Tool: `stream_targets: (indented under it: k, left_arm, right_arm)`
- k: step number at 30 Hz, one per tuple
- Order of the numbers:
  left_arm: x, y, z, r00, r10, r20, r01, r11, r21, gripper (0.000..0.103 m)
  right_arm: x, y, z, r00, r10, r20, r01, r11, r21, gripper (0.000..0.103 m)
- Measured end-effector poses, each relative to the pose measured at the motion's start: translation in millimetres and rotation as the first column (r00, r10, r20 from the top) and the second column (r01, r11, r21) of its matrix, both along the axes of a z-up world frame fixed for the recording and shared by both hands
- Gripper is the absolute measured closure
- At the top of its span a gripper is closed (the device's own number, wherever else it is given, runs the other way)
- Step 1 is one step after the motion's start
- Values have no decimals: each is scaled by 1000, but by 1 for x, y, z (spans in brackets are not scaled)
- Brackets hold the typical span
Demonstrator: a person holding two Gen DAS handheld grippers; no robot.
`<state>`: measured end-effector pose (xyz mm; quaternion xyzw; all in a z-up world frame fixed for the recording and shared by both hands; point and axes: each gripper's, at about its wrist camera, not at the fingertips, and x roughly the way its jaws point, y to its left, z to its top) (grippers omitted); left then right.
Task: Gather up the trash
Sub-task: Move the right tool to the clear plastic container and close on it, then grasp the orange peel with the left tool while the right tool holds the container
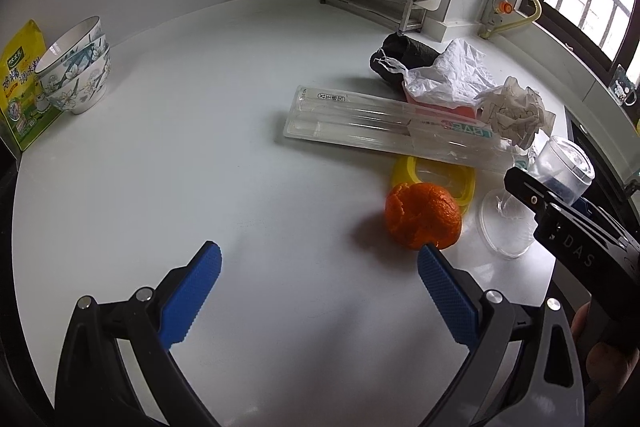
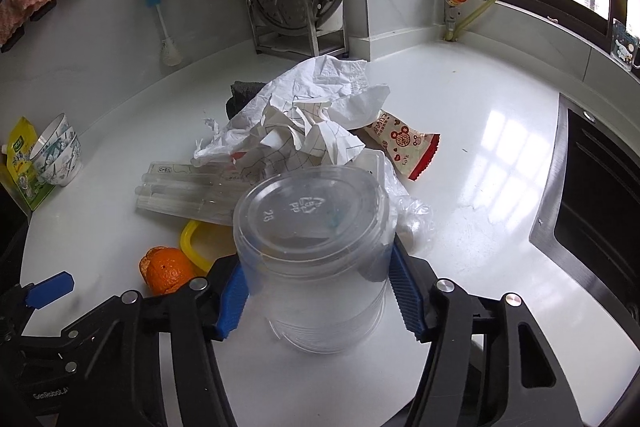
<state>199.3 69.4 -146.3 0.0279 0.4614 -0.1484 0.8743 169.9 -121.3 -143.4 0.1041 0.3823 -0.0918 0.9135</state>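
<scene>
Right gripper (image 2: 318, 291) clamped on clear plastic cup (image 2: 316, 247), cup upside down (base toward camera).
Left gripper (image 1: 320, 287) jaws wide apart, nothing between them, just short of the orange peel (image 1: 423, 215). Cup sits right of the peel; yellow ring (image 1: 434, 175) touching behind peel, crumpled paper (image 2: 304, 135) farther back.

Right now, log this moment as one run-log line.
right gripper: shut on clear plastic cup, upside down | left gripper: open, empty, beside orange peel | counter: trash uncollected
</scene>
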Motion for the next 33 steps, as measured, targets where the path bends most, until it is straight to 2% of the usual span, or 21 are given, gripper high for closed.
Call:
stream_targets:
  k: [9,18,24,29,31,33]
  left_arm:
    - [5,-21,-2,1000,-20,-8,20,999,-36,6]
    - [12,-48,-10,999,-47,-13,47,999,-3,6]
    - [24,-52,-18,999,-27,-37,27,1000,2,6]
    - [21,-48,-17,999,-24,-22,24,999,-31,8]
    - [18,-50,-16,999,-40,-16,39,999,-27,24]
    - [16,-52,-15,997,-71,-30,69,996,-52,35]
  right_arm:
    - [-16,-10,14,999,-8,40,8,1000,8,44]
    - [-36,-27,15,997,-63,39,63,998,13,44]
    - [-44,-34,13,995,-88,37,87,996,18,44]
    - [-47,-37,14,995,-96,35,95,995,20,44]
    - [-49,-38,14,995,-96,33,96,995,21,44]
    - [-52,-39,15,995,-99,32,98,995,22,44]
